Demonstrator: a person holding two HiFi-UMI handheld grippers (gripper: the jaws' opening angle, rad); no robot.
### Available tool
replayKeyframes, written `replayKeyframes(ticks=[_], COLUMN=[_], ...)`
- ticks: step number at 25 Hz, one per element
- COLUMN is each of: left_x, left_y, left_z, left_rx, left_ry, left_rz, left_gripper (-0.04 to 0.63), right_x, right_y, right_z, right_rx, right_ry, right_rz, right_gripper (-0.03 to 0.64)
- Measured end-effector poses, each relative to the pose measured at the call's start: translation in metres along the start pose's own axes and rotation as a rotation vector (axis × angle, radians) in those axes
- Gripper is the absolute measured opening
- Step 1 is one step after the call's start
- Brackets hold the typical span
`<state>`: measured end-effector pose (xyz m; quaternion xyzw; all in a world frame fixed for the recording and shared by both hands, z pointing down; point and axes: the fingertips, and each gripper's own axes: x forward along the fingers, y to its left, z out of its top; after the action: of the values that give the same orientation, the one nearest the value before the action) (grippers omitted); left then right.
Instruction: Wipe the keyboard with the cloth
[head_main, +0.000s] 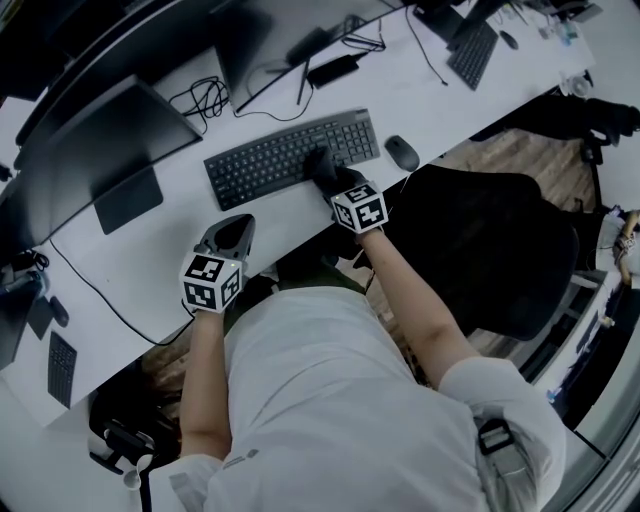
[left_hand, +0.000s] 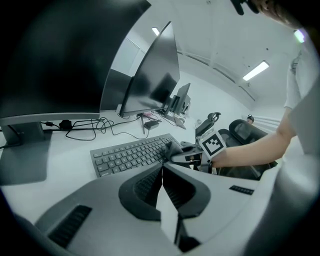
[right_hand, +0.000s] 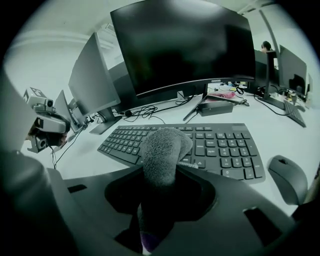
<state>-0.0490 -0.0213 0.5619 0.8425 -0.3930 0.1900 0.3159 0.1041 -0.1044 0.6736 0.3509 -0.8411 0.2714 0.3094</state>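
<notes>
The head view looks steeply down from above the person onto the white desk (head_main: 150, 260), wide enough to take in the whole keyboard (head_main: 290, 155). The left gripper view sits low at the desk's near left, facing right and far across the keyboard to the right gripper (head_main: 322, 168). The right gripper view rides close over the keyboard's near edge, facing far toward the monitor (right_hand: 185, 45). All three views share the keyboard.

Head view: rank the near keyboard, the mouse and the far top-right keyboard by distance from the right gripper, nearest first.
1. Near keyboard, under the right gripper holding the cloth.
2. Mouse, just right of it.
3. Far keyboard, at the desk's top-right end.
</notes>
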Motion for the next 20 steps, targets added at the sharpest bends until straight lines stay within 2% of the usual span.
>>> replayKeyframes(ticks=[20], left_x=[0.047], left_y=[-0.043], left_z=[0.007], left_rx=[0.027], left_ry=[0.024], left_rz=[-0.015], left_gripper=[0.002], right_x=[-0.041], right_y=[-0.099], right_z=[-0.015], right_rx=[0.074], right_ry=[-0.023], right_rz=[-0.098], right_gripper=[0.141])
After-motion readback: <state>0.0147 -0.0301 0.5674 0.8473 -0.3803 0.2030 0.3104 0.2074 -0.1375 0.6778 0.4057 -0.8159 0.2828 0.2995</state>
